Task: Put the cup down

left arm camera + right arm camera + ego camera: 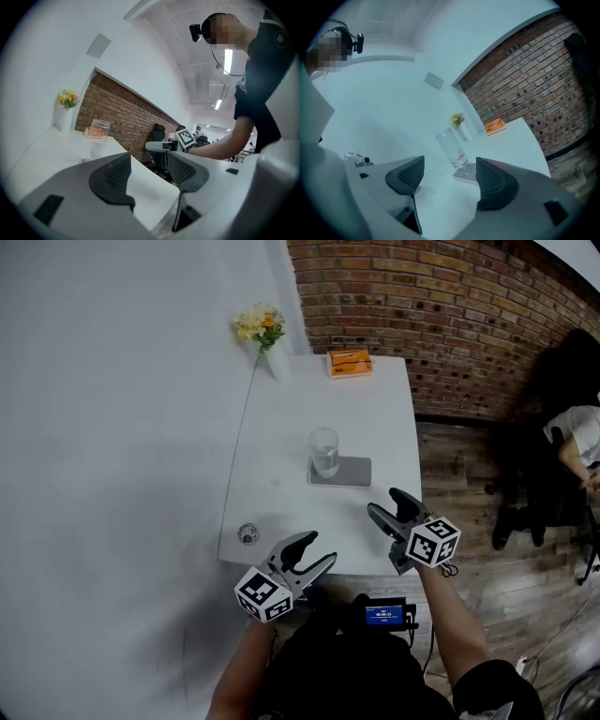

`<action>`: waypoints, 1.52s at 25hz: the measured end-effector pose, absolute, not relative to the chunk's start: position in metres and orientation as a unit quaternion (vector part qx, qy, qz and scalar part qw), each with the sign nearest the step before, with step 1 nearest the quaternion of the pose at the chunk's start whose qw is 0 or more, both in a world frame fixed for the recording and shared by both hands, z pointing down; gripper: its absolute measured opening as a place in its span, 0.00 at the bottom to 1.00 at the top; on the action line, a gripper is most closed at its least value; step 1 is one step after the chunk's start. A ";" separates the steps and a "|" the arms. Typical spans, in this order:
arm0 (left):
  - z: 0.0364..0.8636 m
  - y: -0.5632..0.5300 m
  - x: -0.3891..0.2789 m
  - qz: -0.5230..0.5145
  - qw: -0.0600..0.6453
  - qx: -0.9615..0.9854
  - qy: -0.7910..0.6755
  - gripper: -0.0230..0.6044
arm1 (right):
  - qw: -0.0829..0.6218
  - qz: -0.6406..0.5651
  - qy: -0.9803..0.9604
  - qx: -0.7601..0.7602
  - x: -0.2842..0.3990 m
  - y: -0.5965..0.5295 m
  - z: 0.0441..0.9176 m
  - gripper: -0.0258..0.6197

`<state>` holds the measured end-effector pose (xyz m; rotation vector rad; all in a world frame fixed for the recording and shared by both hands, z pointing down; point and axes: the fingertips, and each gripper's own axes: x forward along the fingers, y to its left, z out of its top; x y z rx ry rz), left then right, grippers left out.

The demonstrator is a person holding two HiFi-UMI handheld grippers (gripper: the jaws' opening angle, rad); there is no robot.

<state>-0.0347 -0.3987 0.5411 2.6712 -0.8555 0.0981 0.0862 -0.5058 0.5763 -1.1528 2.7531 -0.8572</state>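
Near strip: bare white surface [281, 498] from near edge to the middle, free to pass.
Middle: clear glass cup [323, 451] upright on grey square coaster [356, 472], blocks a straight run.
Far end: white vase of yellow flowers [264, 334], orange box [349, 362], brick wall [450, 315] behind.
Near-left corner: small round metal object [247, 534].
Left: white wall [122, 427] tight along surface.
Right: open edge over wooden floor [487, 559].

A white table [281, 418] stands along a plain white wall [112, 427], its far end meeting a red brick wall [450, 306]. To its right, a wood plank floor [459, 484] holds what looks like a dark office chair [530, 507]. Overhead, strip lights [228, 58] glow on the ceiling.
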 end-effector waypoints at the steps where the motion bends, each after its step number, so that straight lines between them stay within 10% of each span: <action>1: 0.539 -0.398 -0.031 0.033 0.164 0.940 -0.297 0.44 | 0.017 -0.273 0.887 -0.371 0.089 -0.500 0.573 0.58; 38: 0.510 -0.395 -0.003 0.025 0.132 0.961 -0.243 0.35 | 0.014 -0.212 0.910 -0.355 0.092 -0.425 0.516 0.22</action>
